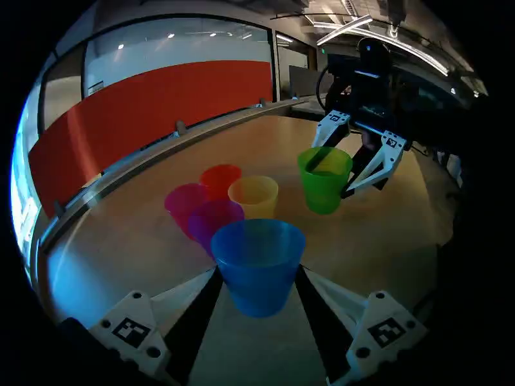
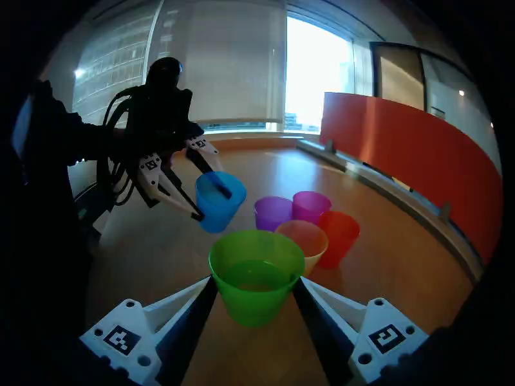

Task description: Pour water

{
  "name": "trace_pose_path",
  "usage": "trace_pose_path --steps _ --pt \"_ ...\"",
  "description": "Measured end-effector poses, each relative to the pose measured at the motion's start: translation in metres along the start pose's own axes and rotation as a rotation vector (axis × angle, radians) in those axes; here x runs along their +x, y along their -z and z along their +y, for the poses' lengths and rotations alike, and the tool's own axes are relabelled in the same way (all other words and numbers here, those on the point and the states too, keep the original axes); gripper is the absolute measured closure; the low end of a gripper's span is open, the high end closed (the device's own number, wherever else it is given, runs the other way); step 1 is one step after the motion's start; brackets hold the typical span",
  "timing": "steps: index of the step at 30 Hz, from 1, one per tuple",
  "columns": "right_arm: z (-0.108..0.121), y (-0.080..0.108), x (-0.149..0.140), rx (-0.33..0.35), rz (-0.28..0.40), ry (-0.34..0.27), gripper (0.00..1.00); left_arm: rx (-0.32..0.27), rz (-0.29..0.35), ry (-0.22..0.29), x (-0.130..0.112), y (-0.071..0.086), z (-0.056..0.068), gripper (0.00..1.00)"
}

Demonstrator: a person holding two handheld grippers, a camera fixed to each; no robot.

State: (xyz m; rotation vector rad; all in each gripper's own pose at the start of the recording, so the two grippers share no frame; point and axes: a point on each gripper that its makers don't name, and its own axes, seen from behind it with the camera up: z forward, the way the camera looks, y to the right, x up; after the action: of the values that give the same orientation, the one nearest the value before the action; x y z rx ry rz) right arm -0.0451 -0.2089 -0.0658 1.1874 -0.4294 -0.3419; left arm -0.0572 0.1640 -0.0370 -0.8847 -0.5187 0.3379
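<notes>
Cups on wood tabletop, orange wall alongside.

You get no words, numbers or brand names you can read. The only marks are black-and-white square code tags: on your left gripper, near left and near right, and likewise on your right gripper, none bearing letters

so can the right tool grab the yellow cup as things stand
Probably not. The right tool is shut on the green cup, which seems to hold water, so it is occupied. The yellow cup also stands close among the red cup and purple cup, leaving little room.
</notes>
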Motion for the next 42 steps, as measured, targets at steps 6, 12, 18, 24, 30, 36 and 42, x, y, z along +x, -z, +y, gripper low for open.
trace_pose_path --steps 6,12,18,24,30,36,42 --pt "0.002 -0.003 -0.007 0.004 -0.019 0.003 0.14 -0.008 -0.016 -0.002 -0.003 -0.002 0.000 0.20" --pt "0.000 -0.006 -0.018 0.020 -0.047 0.009 0.14 -0.024 -0.048 -0.023 -0.008 -0.006 0.002 0.20" --pt "-0.003 -0.009 -0.025 0.035 -0.070 0.021 0.14 -0.036 -0.079 -0.050 -0.013 -0.010 0.003 0.20" --pt "-0.002 -0.012 -0.026 0.035 -0.078 0.026 0.11 -0.044 -0.098 -0.064 -0.017 -0.013 0.004 0.20" --pt "-0.004 -0.013 -0.030 0.045 -0.090 0.033 0.11 -0.046 -0.102 -0.067 -0.019 -0.014 0.005 0.20" --pt "-0.009 -0.015 -0.033 0.054 -0.092 0.039 0.10 -0.045 -0.106 -0.079 -0.020 -0.016 0.005 0.20" --pt "-0.008 -0.016 -0.032 0.053 -0.091 0.039 0.10 -0.046 -0.110 -0.089 -0.021 -0.017 0.004 0.20"
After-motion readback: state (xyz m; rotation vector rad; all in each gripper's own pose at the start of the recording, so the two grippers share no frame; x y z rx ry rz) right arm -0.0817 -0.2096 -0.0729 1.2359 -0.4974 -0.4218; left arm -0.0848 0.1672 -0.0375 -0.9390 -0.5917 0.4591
